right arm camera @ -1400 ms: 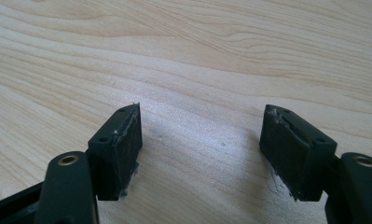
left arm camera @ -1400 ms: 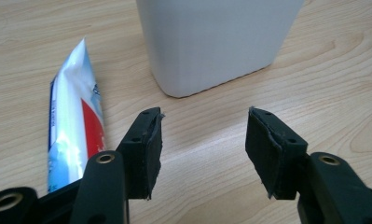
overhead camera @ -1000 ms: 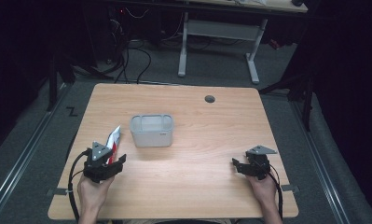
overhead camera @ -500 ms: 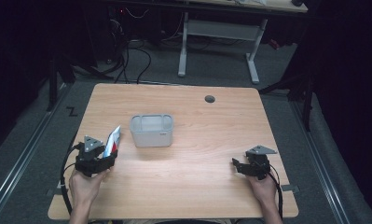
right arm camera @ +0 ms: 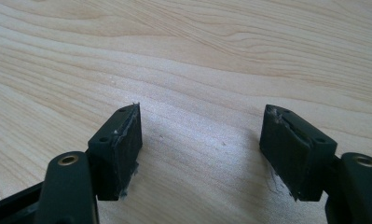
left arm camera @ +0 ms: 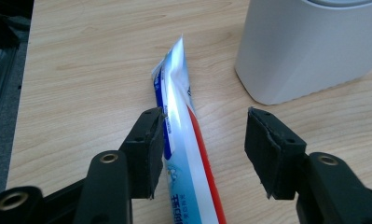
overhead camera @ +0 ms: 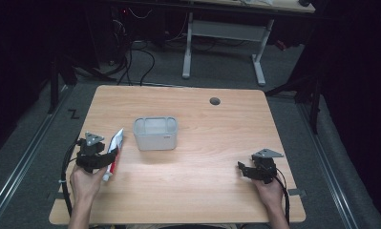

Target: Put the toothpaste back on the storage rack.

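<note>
A white toothpaste tube (overhead camera: 114, 149) with red and blue stripes lies flat on the wooden table (overhead camera: 212, 138), its crimped end pointing toward a pale grey bin (overhead camera: 155, 134). My left gripper (overhead camera: 107, 160) is open and low over the tube. In the left gripper view the tube (left arm camera: 183, 140) runs between the jaws of that gripper (left arm camera: 204, 147), against the left one and well apart from the right, with the bin (left arm camera: 314, 51) just beyond. My right gripper (overhead camera: 242, 170) rests near the table's front right. In its own view the right gripper (right arm camera: 200, 149) stands open over bare wood.
A dark round grommet hole (overhead camera: 215, 101) sits near the table's far edge. Behind the table stand a white desk frame (overhead camera: 224, 43) and loose cables on a dark floor. The table's left edge (left arm camera: 20, 112) runs close beside the left gripper.
My left hand and gripper have shifted a little to the left and back along the tube, which stays put. The right gripper has not moved.
</note>
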`<state>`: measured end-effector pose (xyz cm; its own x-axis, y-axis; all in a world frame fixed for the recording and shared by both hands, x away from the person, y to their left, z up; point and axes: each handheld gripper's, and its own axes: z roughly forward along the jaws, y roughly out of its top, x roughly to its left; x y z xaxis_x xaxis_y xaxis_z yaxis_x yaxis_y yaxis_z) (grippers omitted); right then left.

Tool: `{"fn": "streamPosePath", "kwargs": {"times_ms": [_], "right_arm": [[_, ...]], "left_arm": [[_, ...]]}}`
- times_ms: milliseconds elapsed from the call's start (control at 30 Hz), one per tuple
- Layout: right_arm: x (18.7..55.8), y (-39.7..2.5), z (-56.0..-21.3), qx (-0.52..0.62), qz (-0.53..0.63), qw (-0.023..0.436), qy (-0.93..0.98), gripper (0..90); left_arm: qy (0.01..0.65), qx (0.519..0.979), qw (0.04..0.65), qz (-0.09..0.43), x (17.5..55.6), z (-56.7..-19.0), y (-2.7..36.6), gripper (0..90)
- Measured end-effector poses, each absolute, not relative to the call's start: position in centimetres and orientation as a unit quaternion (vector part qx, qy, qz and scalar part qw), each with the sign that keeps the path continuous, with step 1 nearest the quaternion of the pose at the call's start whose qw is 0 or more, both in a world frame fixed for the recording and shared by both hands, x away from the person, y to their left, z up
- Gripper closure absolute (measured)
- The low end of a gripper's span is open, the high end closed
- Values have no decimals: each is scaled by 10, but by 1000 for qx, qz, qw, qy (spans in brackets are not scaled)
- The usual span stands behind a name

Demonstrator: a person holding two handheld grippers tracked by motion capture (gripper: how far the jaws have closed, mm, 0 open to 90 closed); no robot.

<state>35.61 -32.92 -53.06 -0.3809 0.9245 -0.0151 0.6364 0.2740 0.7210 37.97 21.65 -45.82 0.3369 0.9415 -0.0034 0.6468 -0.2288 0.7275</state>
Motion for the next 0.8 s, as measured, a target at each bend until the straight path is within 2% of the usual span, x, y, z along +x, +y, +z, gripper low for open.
{"fn": "streamPosePath", "kwargs": {"times_ms": [800], "right_arm": [[356, -329, -531, 509, 322, 224, 766, 297]], "left_arm": [[547, 757, 279, 222, 420, -456, 210, 480]]}}
